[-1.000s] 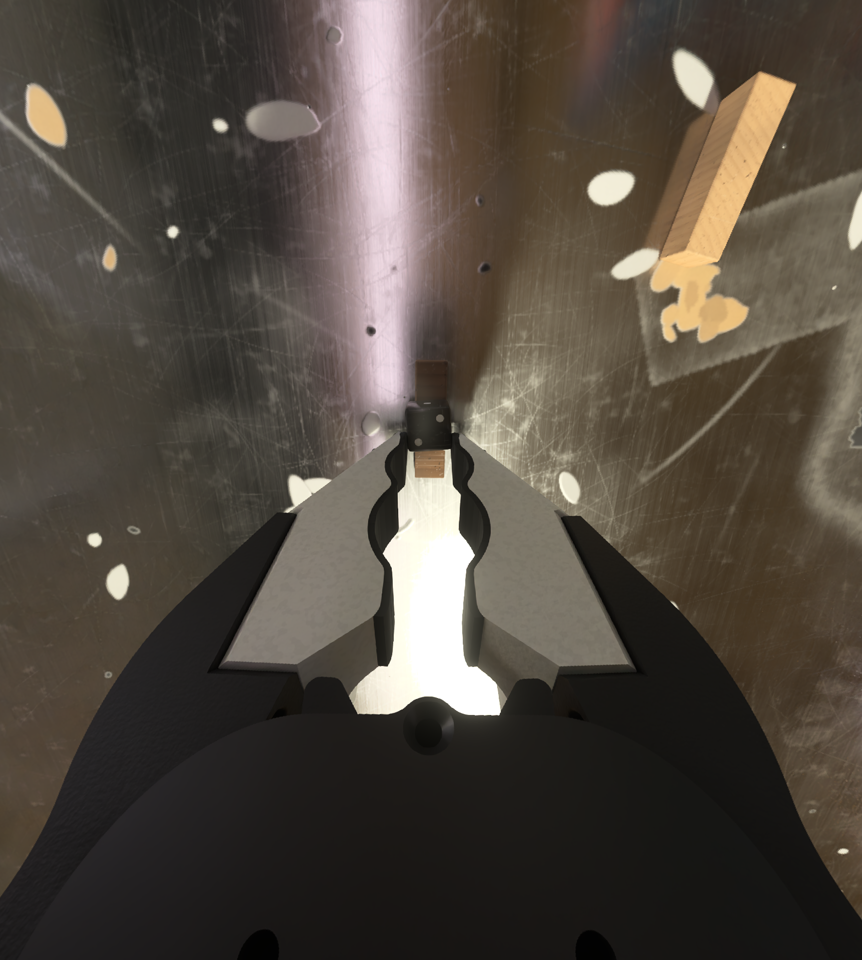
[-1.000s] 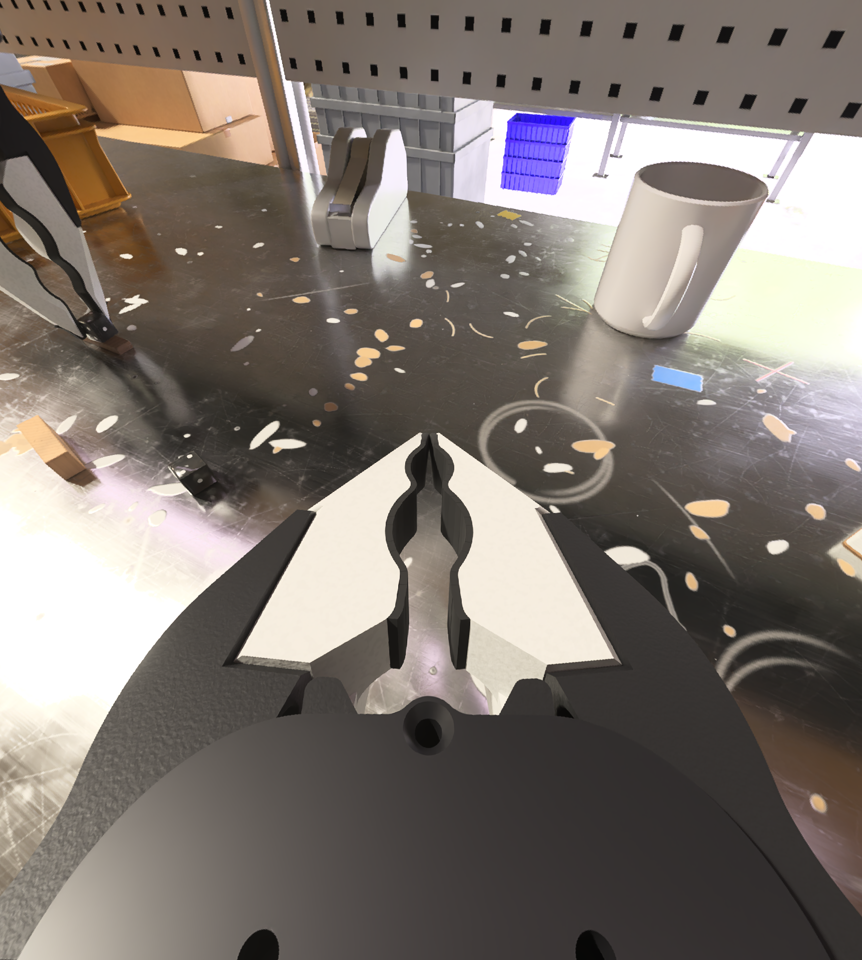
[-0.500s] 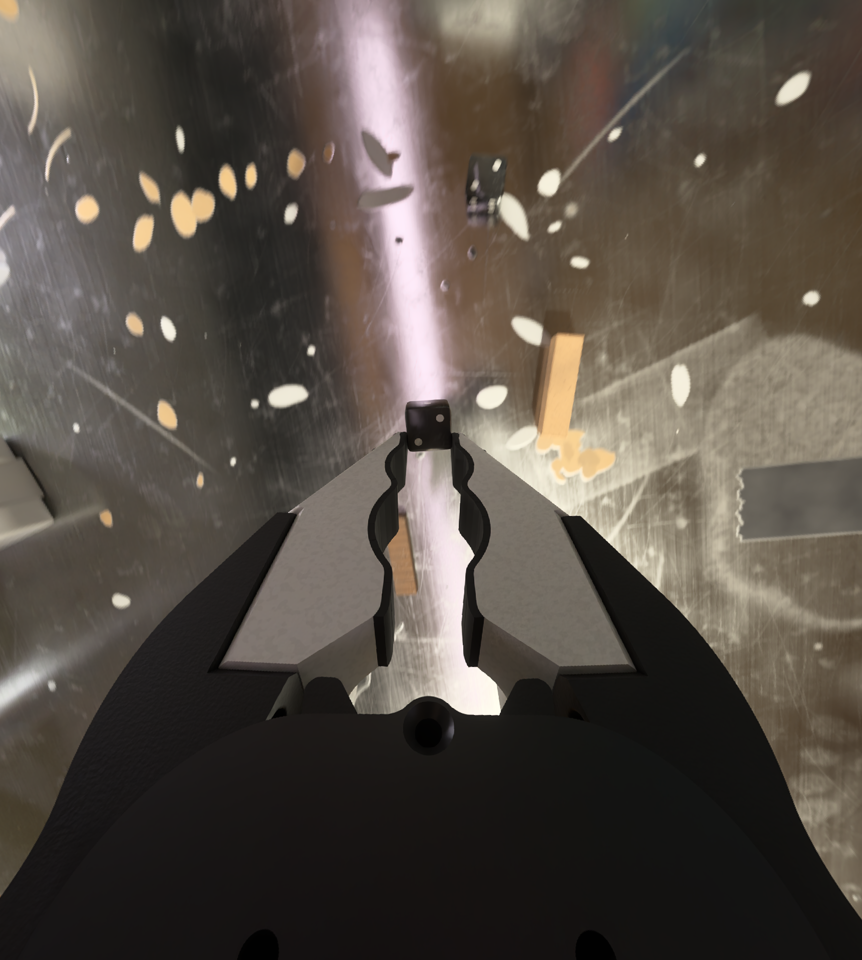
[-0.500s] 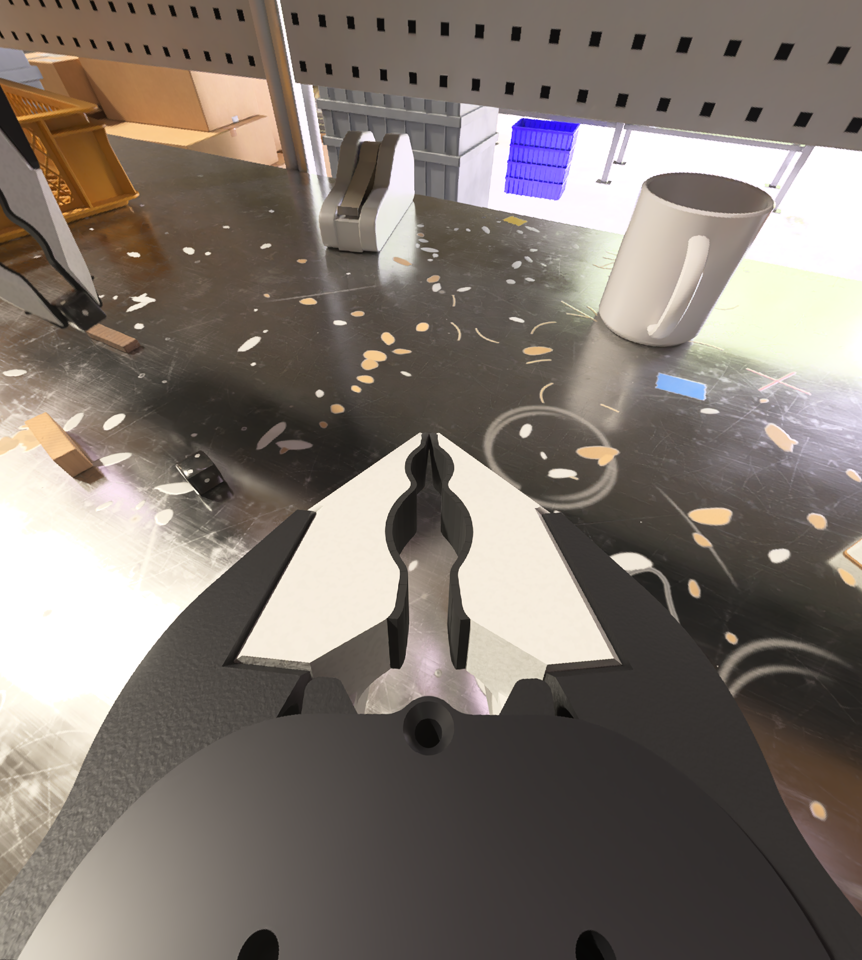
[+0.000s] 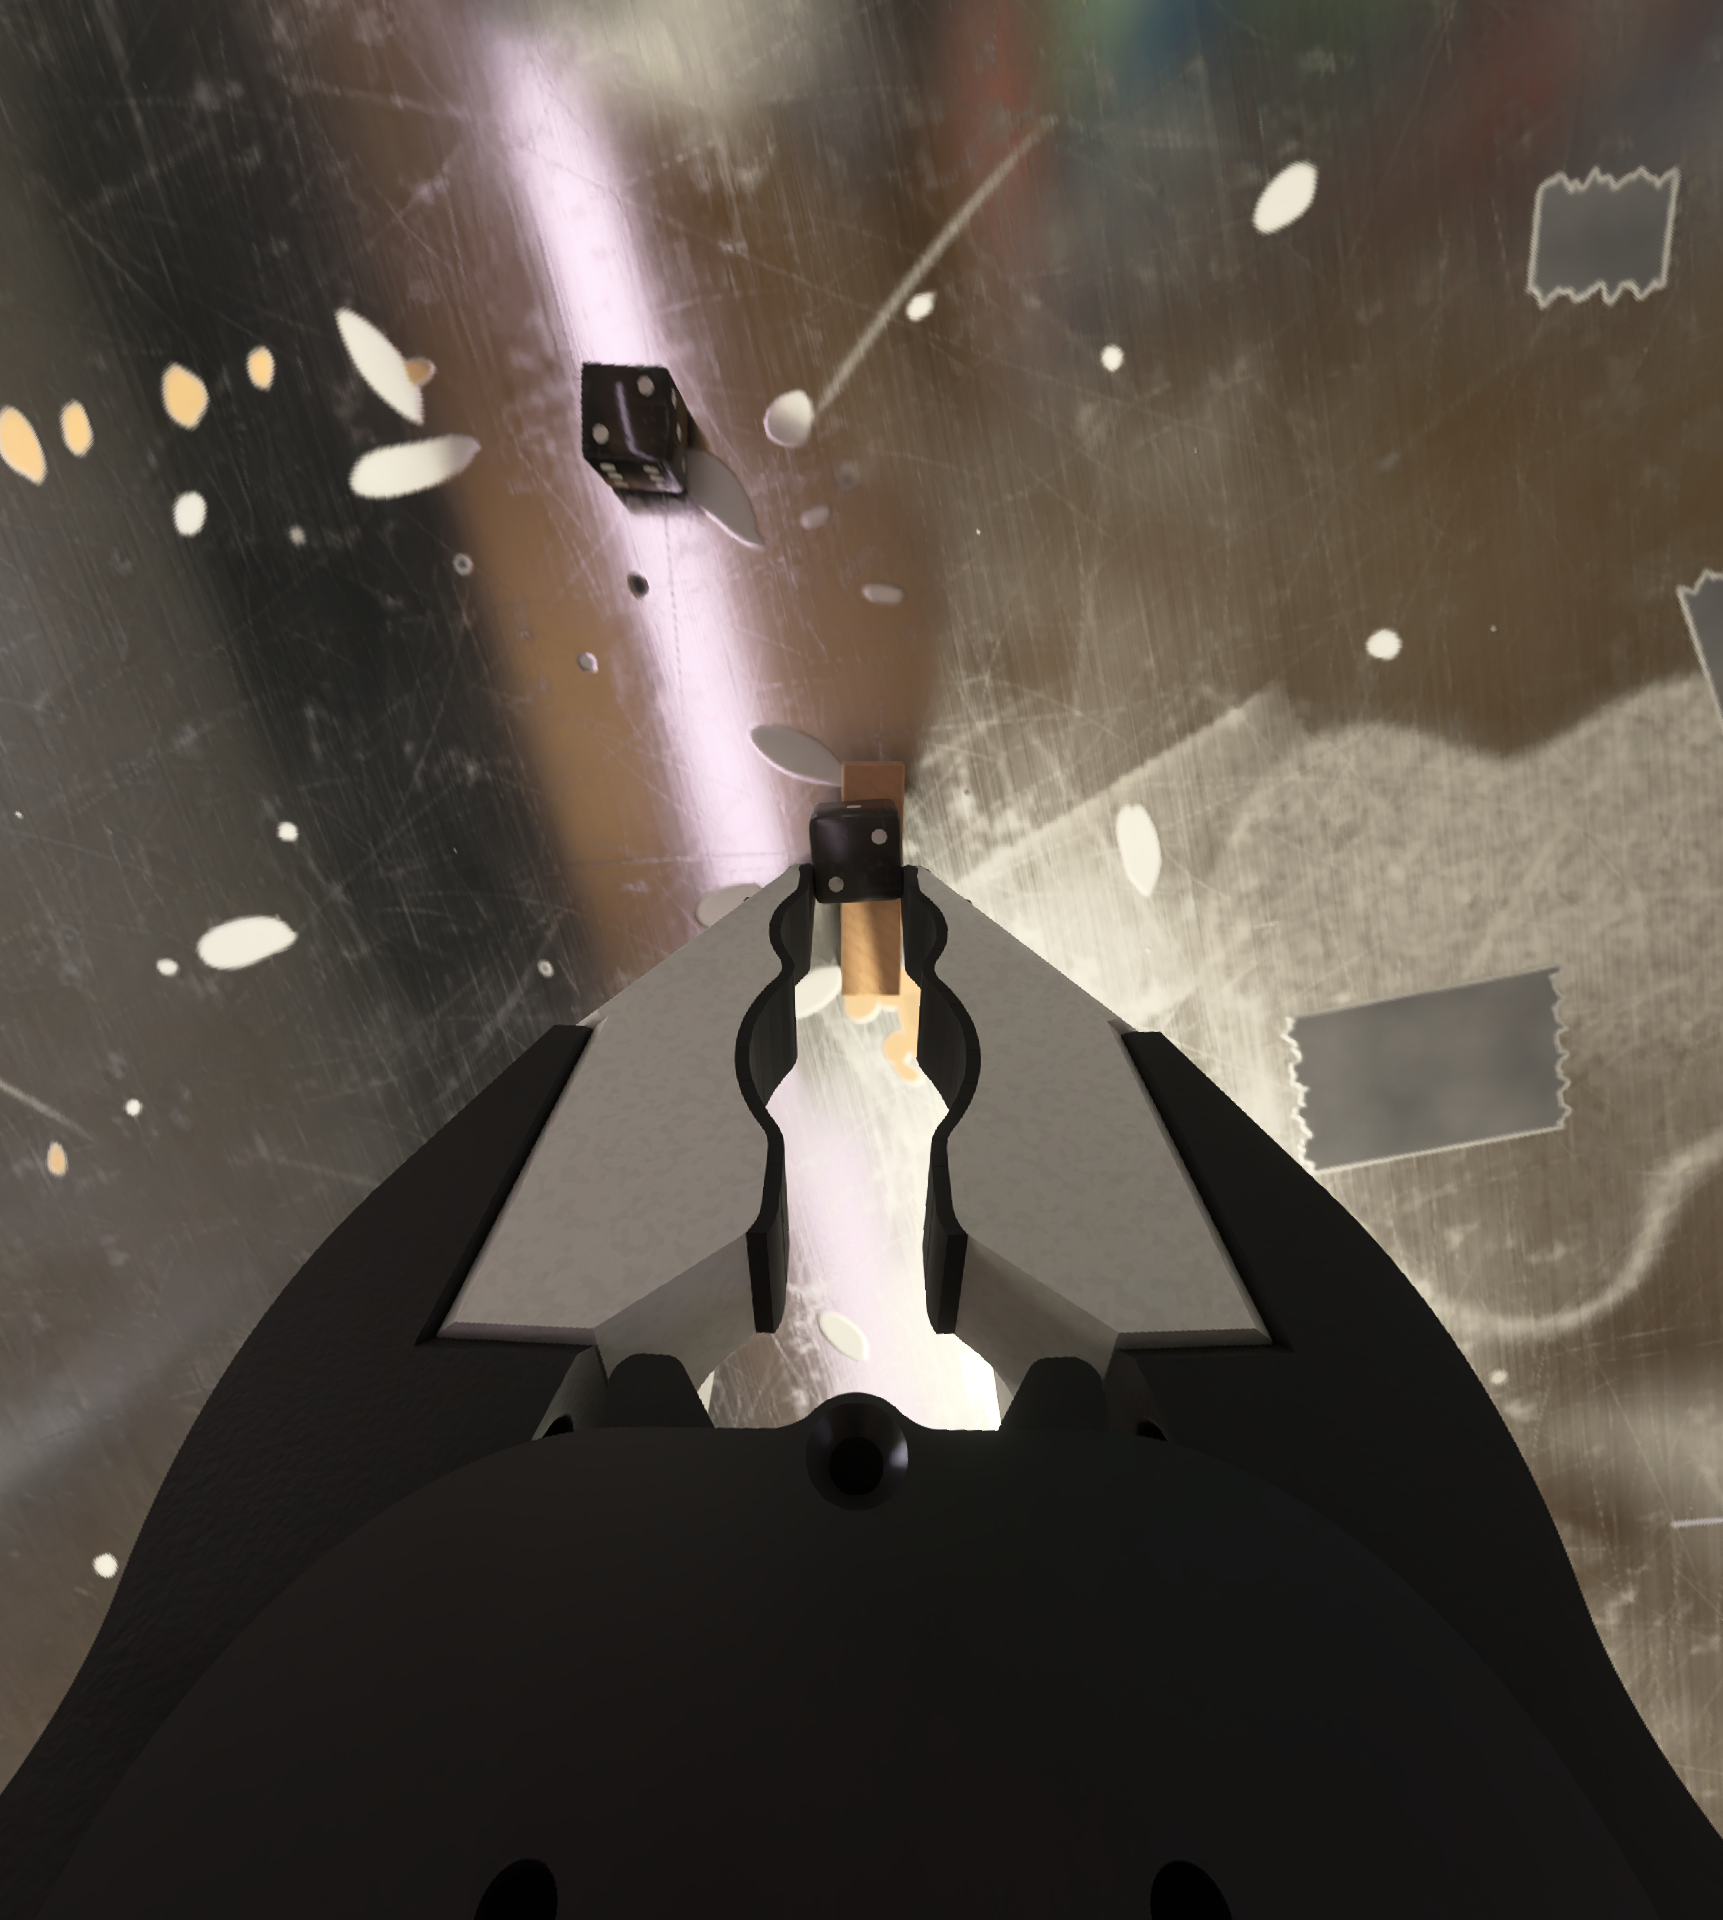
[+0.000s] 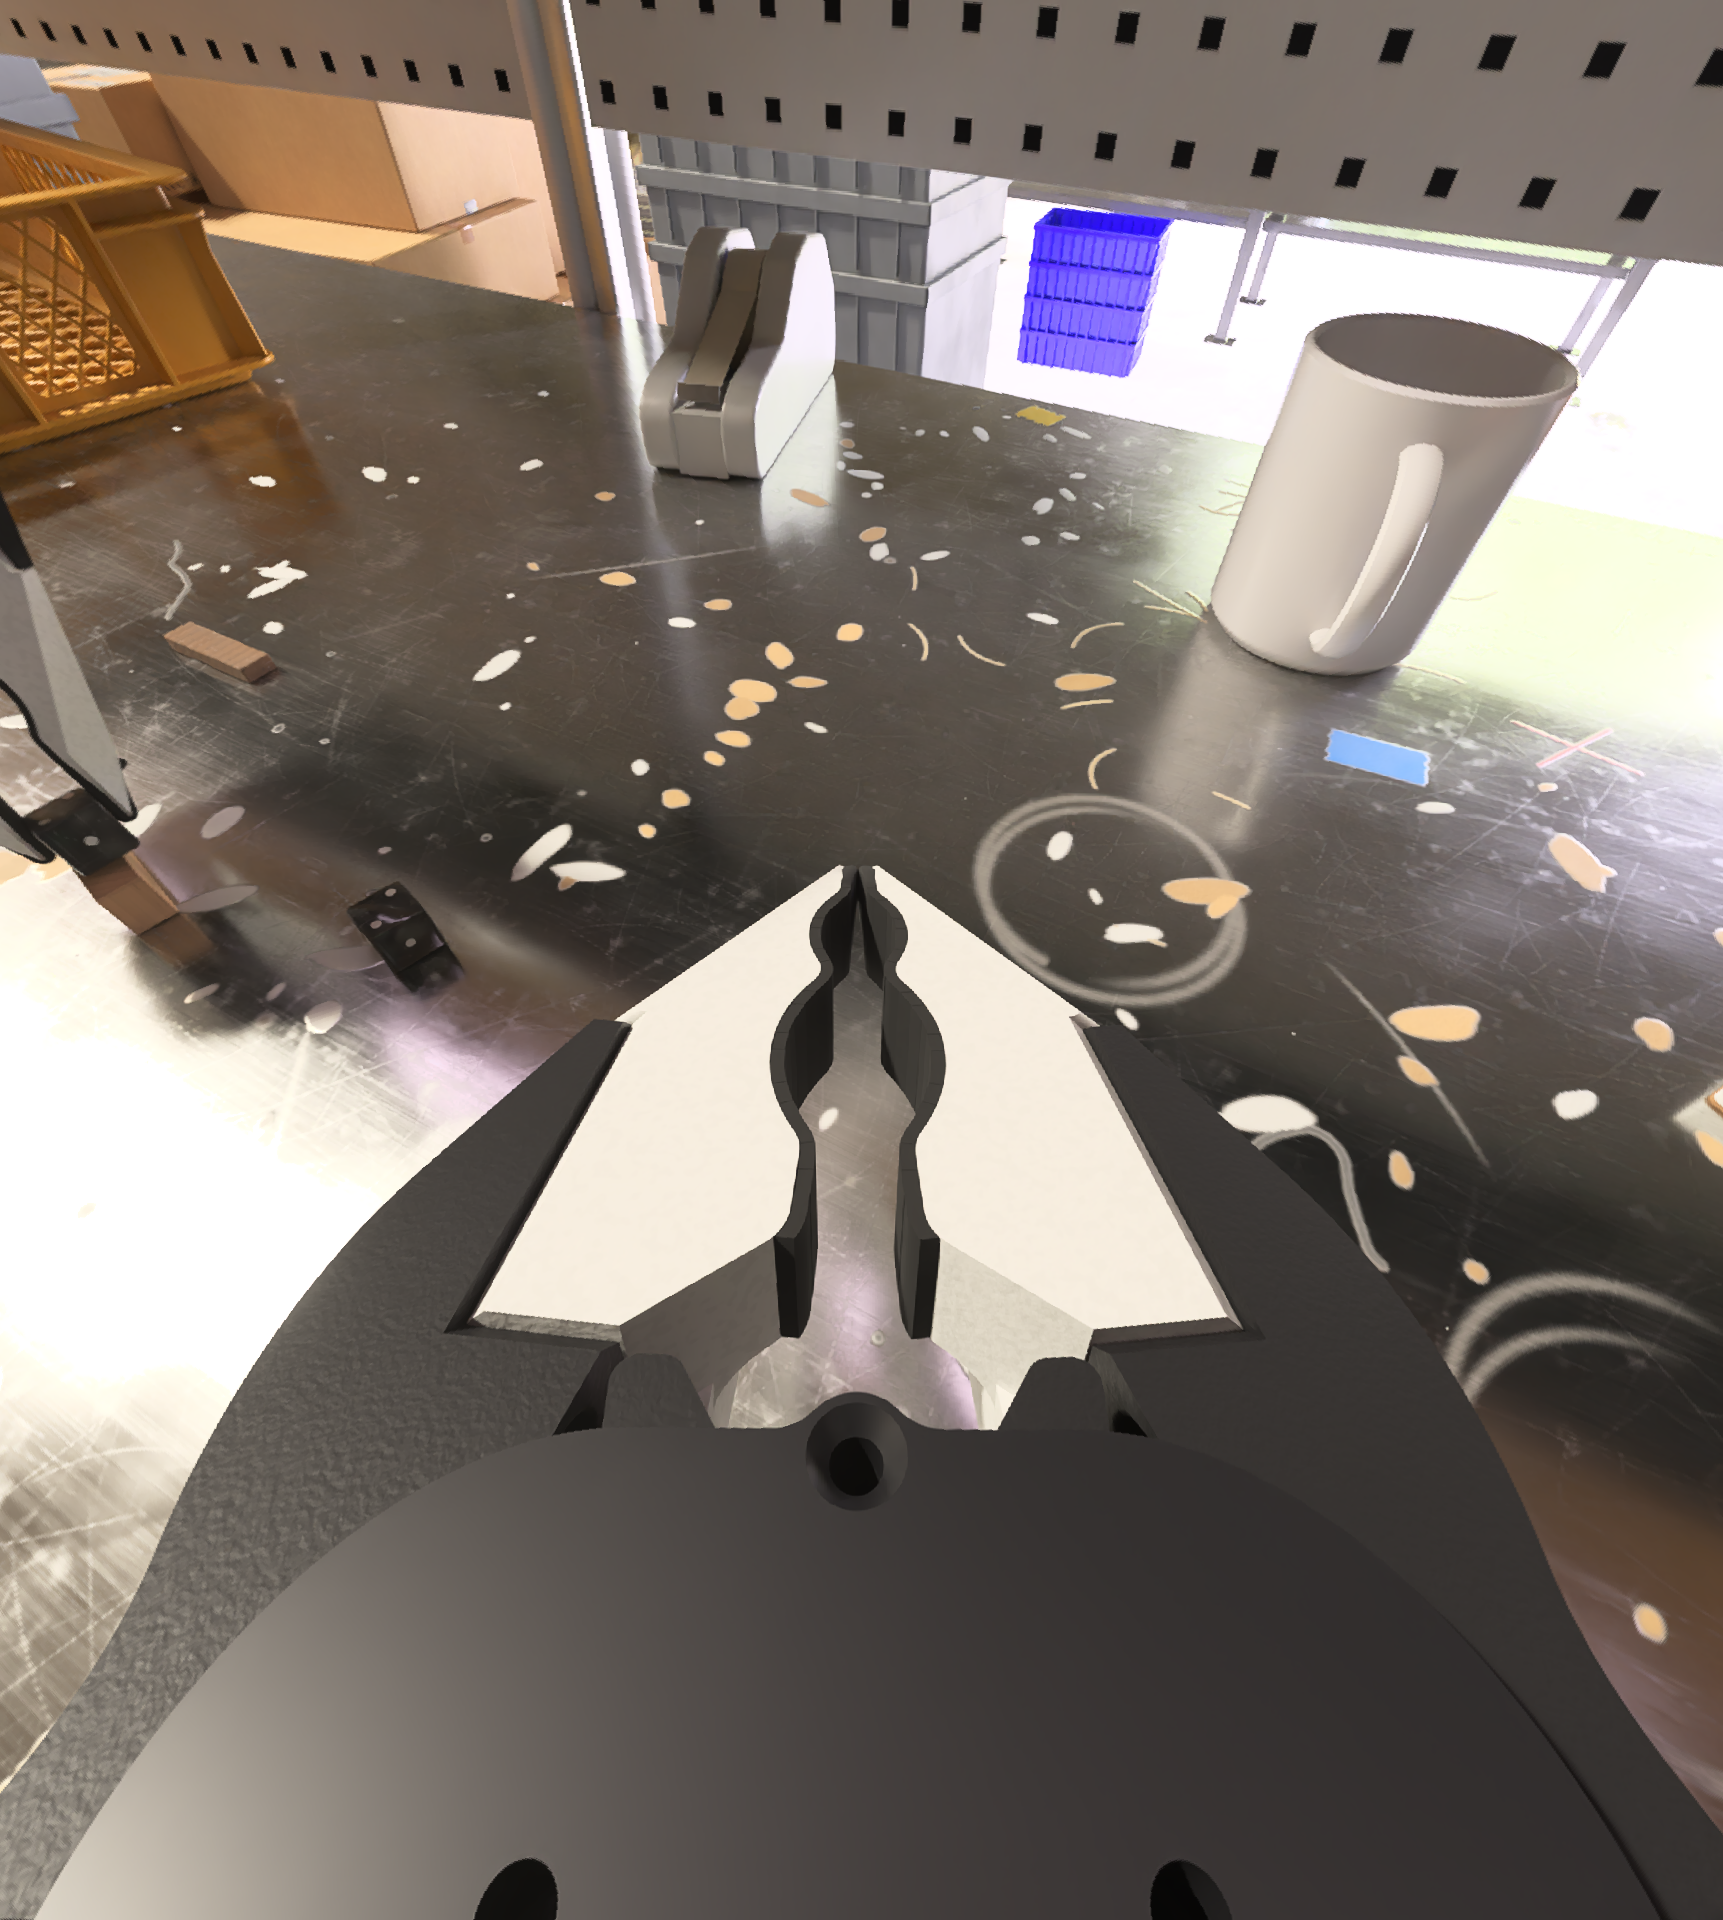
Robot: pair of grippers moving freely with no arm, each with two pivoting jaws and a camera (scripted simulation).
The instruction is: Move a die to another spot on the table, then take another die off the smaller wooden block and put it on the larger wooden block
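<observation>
The small black die with white pips [image 5: 855,854] is pinched between the tips of the left gripper [image 5: 857,888], its jaws closed on two opposite faces; one pip shows on the face turned toward the camera's upper right and another near its lower left corner. In the left wrist view it hangs directly over the pale, light-coloured wooden block [image 5: 872,961], the larger of the two; whether it touches the block cannot be told. The right wrist view shows the same die [image 6: 88,836] at the tips of the left gripper [image 6: 72,831], just above the upper end of that pale block [image 6: 150,904].

Two dice in all: the second black die with white pips [image 5: 631,431] lies on the dark, scratched, paint-flecked counter [image 5: 213,727], apart from the block, and appears again in the right wrist view [image 6: 403,935] just to the right of it.

Two wooden blocks: the pale one and a smaller, darker brown flat block [image 6: 218,651], which lies farther back on the counter with nothing on top.

The right gripper [image 6: 857,883] hovers above the counter with its jaws pressed almost together and nothing between them.

One each of a white mug with a handle [image 6: 1387,499], a grey tape dispenser [image 6: 737,358] and an orange lattice crate [image 6: 46,281] stand toward the back
</observation>
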